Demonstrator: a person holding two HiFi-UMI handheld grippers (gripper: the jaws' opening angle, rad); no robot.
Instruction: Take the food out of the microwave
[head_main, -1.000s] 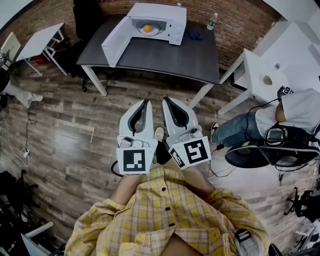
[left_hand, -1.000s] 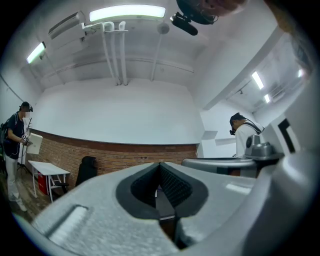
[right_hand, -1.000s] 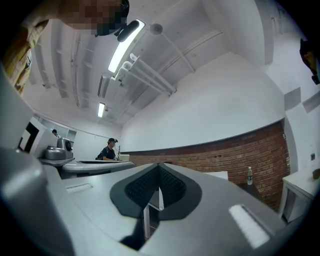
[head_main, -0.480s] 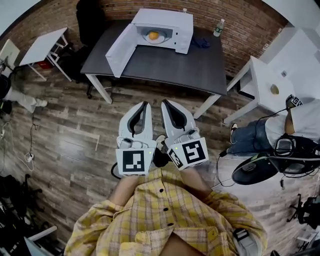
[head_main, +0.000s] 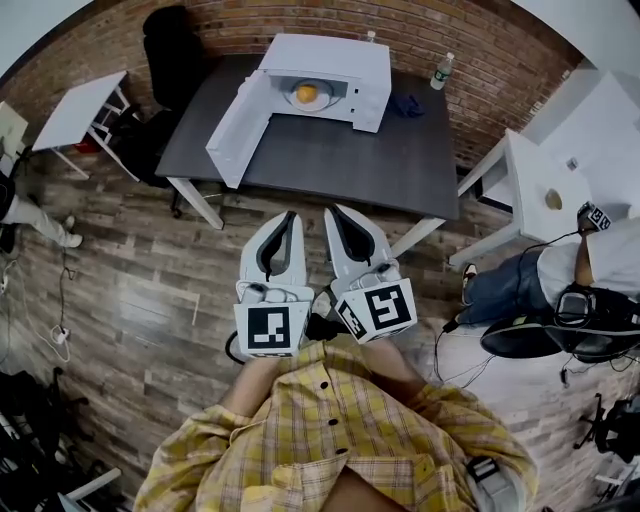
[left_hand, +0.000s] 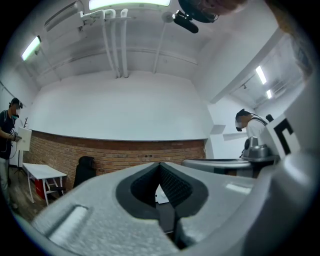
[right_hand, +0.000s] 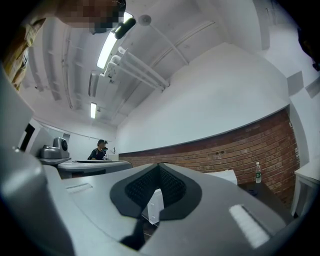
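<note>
A white microwave (head_main: 330, 65) stands on the dark table (head_main: 330, 150) by the brick wall, its door (head_main: 238, 128) swung open to the left. Inside, an orange food item (head_main: 308, 93) lies on a plate (head_main: 312, 99). My left gripper (head_main: 291, 217) and right gripper (head_main: 333, 212) are held side by side over the wooden floor, short of the table's near edge and well apart from the microwave. Both are shut with nothing between the jaws. The tips meet in the left gripper view (left_hand: 161, 164) and in the right gripper view (right_hand: 159, 165).
A water bottle (head_main: 441, 70) and a dark blue cloth (head_main: 407, 103) sit on the table right of the microwave. A black chair (head_main: 172, 45) and a small white table (head_main: 78, 110) stand at left. A white table (head_main: 560, 190) and a seated person (head_main: 590, 255) are at right.
Both grippers, still shut and side by side, have come closer to the table; the table and microwave now sit lower and larger in the head view.
</note>
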